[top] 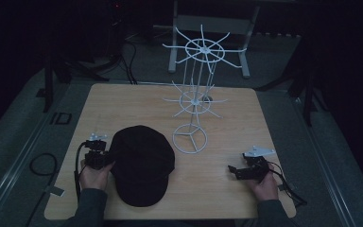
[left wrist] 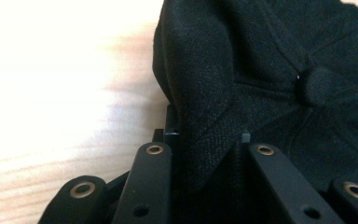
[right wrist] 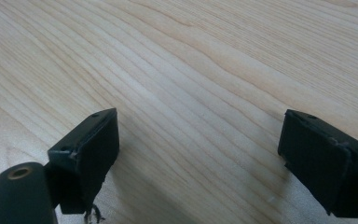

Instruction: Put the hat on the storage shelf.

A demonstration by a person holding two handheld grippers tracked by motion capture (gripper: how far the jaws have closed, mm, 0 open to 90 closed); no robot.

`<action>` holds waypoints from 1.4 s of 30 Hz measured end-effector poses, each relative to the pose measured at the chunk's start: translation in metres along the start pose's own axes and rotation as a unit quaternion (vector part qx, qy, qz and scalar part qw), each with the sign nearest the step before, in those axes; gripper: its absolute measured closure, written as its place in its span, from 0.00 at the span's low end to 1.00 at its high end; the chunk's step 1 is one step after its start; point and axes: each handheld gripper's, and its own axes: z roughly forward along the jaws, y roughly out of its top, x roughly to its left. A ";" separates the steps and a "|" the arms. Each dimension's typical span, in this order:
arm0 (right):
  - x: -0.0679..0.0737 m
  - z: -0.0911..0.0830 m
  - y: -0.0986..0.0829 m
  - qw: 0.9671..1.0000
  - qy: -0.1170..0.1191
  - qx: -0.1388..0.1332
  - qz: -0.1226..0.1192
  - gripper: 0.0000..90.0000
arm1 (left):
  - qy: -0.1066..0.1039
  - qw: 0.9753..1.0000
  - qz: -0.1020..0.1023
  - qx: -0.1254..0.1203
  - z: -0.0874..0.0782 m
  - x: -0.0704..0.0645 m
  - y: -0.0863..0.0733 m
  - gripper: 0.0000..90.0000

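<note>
A black cap (top: 142, 163) lies crown up on the wooden table (top: 231, 118), near the front left. My left gripper (top: 107, 159) is at the cap's left edge. In the left gripper view its jaws hold a fold of the cap (left wrist: 261, 70) fabric between them, so my left gripper (left wrist: 207, 137) is shut on the cap. My right gripper (top: 232, 171) rests low over bare wood at the front right. Its jaws stand wide apart in the right gripper view, and my right gripper (right wrist: 198, 149) is open with nothing between its pads.
A white wire display stand (top: 196, 94) with two tiers of radiating hooks rises on a ring base (top: 189, 137) just right of the cap's far side. Cables trail from both grippers off the table's front. The surroundings are dark floor and a metal frame (top: 210, 28).
</note>
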 end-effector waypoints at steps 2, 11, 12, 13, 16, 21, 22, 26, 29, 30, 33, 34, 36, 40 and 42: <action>0.000 0.000 0.000 1.000 0.000 0.000 0.000 0.14 | -0.003 1.000 0.005 -0.004 -0.003 0.000 0.003 0.88; 0.000 0.000 0.000 1.000 0.000 0.000 0.000 0.14 | -0.011 0.999 0.019 -0.028 -0.019 0.002 0.012 0.87; 0.000 0.000 0.000 1.000 0.000 0.000 0.000 0.14 | -0.011 0.999 0.022 -0.028 -0.021 0.002 0.013 0.87; 0.000 0.000 0.000 1.000 0.000 0.000 0.000 0.14 | -0.011 0.999 0.023 -0.033 -0.022 0.002 0.014 0.87; 0.000 0.000 0.000 1.000 0.000 0.000 0.000 0.14 | -0.011 0.999 0.027 -0.039 -0.027 0.002 0.017 0.87; 0.000 0.000 0.000 1.000 0.000 0.000 0.000 0.14 | -0.015 0.998 0.031 -0.052 -0.035 0.003 0.022 0.87; 0.000 0.000 0.000 1.000 0.000 0.000 0.000 0.14 | -0.017 0.998 0.030 -0.054 -0.037 0.003 0.023 0.87; 0.000 0.000 0.000 1.000 0.000 0.000 0.000 0.14 | -0.024 0.997 0.029 -0.063 -0.042 0.005 0.027 0.87; 0.000 0.000 0.000 1.000 0.000 0.000 0.000 0.14 | -0.026 0.997 0.031 -0.069 -0.047 0.006 0.031 0.87; 0.000 0.000 0.000 1.000 0.000 0.000 0.000 0.14 | -0.027 0.997 0.032 -0.071 -0.048 0.006 0.032 0.87; 0.000 0.000 0.000 1.000 0.000 0.001 0.001 0.14 | -0.029 0.996 0.035 -0.076 -0.053 0.006 0.036 0.87; 0.000 0.000 0.000 1.000 0.000 0.001 0.001 0.14 | -0.030 0.996 0.036 -0.079 -0.054 0.006 0.037 0.87; 0.000 0.000 0.000 1.000 0.000 0.001 0.001 0.14 | -0.032 0.995 0.039 -0.083 -0.056 0.006 0.039 0.87; 0.000 0.000 0.000 1.000 0.000 0.001 0.001 0.14 | -0.037 0.994 0.042 -0.090 -0.060 0.005 0.043 0.87; 0.000 0.000 0.000 1.000 0.000 0.001 0.001 0.14 | -0.041 0.994 0.044 -0.093 -0.061 0.005 0.045 0.87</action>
